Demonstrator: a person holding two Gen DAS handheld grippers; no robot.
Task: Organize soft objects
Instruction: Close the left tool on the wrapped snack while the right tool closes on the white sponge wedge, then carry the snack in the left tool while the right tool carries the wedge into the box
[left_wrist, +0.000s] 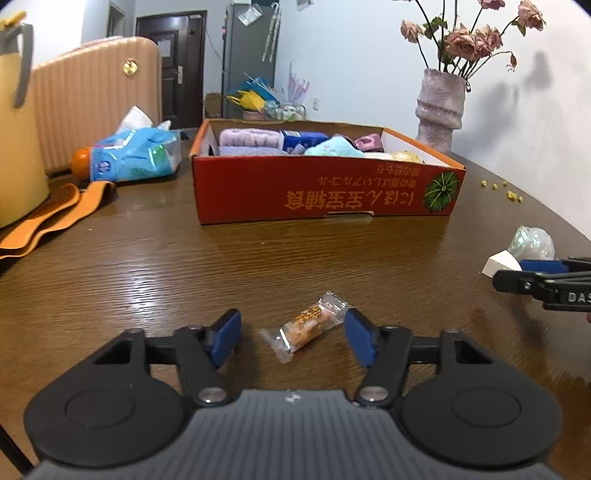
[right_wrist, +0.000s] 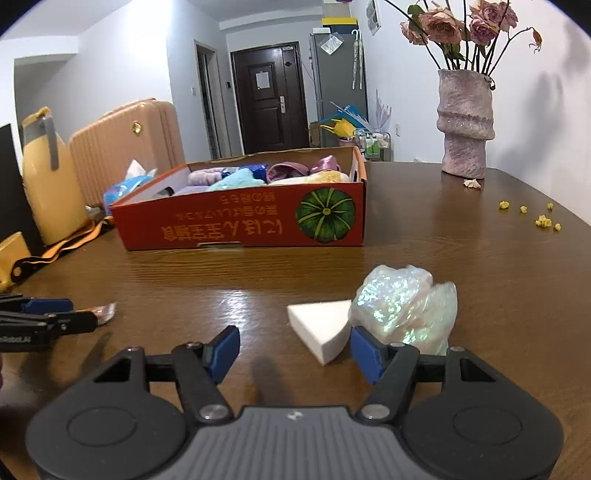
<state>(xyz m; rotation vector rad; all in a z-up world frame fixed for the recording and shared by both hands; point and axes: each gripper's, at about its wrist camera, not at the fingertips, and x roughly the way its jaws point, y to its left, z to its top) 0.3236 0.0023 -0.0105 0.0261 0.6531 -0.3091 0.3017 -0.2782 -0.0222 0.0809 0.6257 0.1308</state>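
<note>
**So, both tongs lined up for a double pickup**

Right now it looks like the reach-in step, just ahead of the grab; nothing is lifted yet. The left tongs (left_wrist: 291, 341) sit low over the bench (left_wrist: 147, 258) with the blue pads apart, and the wrapped snack (left_wrist: 304, 325) lies flat on the wood between them; the right-hand pad is at the wrapper's twisted end, the other pad is clear of it, so no grip that I can see.

The right tongs (right_wrist: 293, 354) are also apart; the white sponge wedge (right_wrist: 323, 326) lies between the pads, nearer the right one, and the shiny crumpled bag (right_wrist: 404, 306) sits just beside it, pressed up against the wedge and partly behind that right pad.

The red box (right_wrist: 240, 221) is further back on the bench and already has towels and other soft bits in it, so my guess is most of the sorting is done and these are the leftovers.

Next move, as I read it: close each pair squarely on its thing, then carry it up and over the near wall of the box. The snack wrapper is slippery and lies at an angle, so the left side may want a bit of centring; on the right, the worry is pinching the bag along with the wedge.
</note>
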